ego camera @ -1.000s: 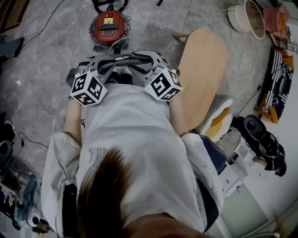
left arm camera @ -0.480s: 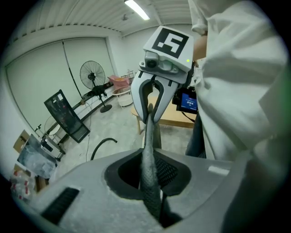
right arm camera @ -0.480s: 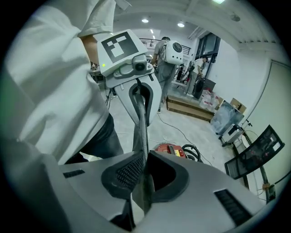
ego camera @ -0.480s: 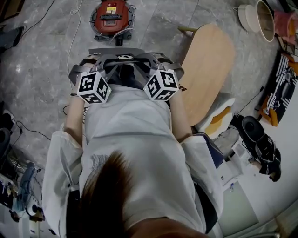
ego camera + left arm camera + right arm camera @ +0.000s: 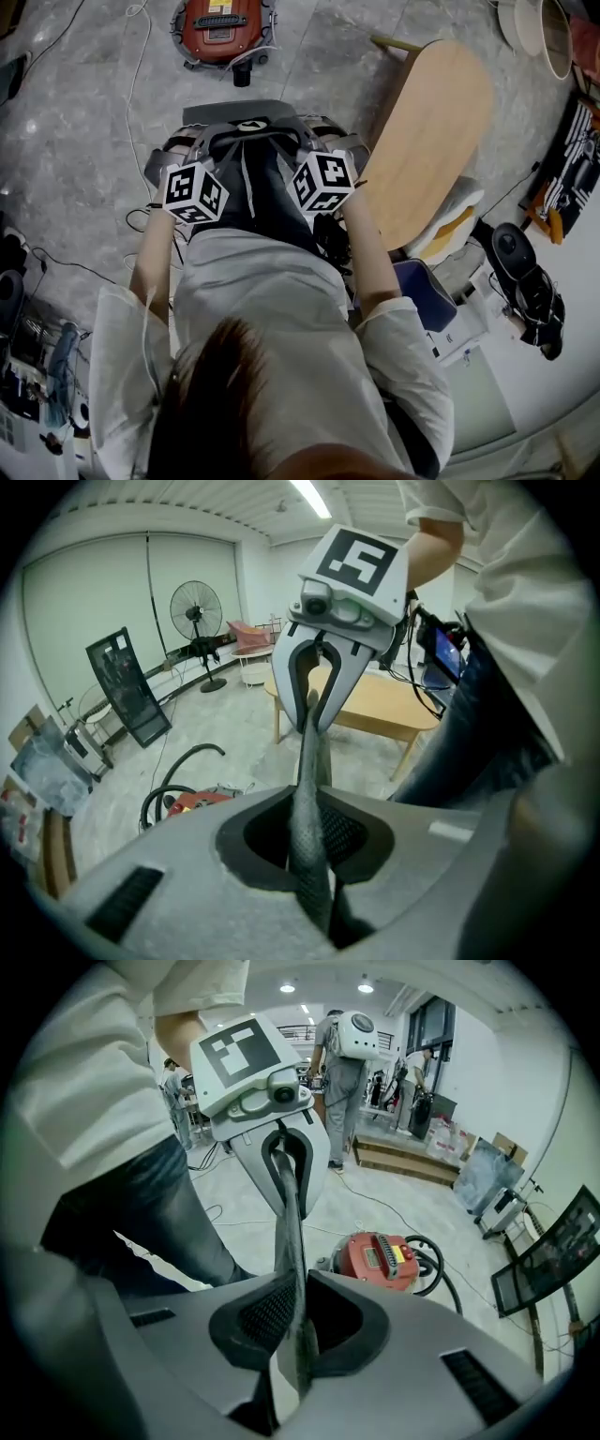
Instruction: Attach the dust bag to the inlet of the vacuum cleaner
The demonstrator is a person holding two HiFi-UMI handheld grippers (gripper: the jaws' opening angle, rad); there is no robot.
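The dust bag (image 5: 246, 120) is a grey sheet stretched between my two grippers, above the floor in front of the person's legs. In the gripper views it shows edge-on as a thin dimpled strip (image 5: 309, 799) (image 5: 291, 1269). My left gripper (image 5: 211, 142) (image 5: 314, 892) is shut on one end of it. The right gripper (image 5: 300, 139) (image 5: 291, 1363) has just been closing and is shut on the other end. Each gripper view shows the opposite gripper pinching the strip. The red vacuum cleaner (image 5: 220, 23) (image 5: 380, 1260) (image 5: 192, 803) stands on the floor beyond the bag, apart from it.
A wooden table (image 5: 427, 141) stands at the right. The vacuum's black hose (image 5: 178, 761) curls beside it, and thin cables (image 5: 141, 84) run over the floor. A standing fan (image 5: 195, 611) and a black panel (image 5: 127, 686) are far off. A person with a backpack (image 5: 342, 1063) stands behind.
Both grippers have sunk toward the floor with the bag between them. The vacuum now sits higher in the head view, and the person's dark trousers show between the cubes.
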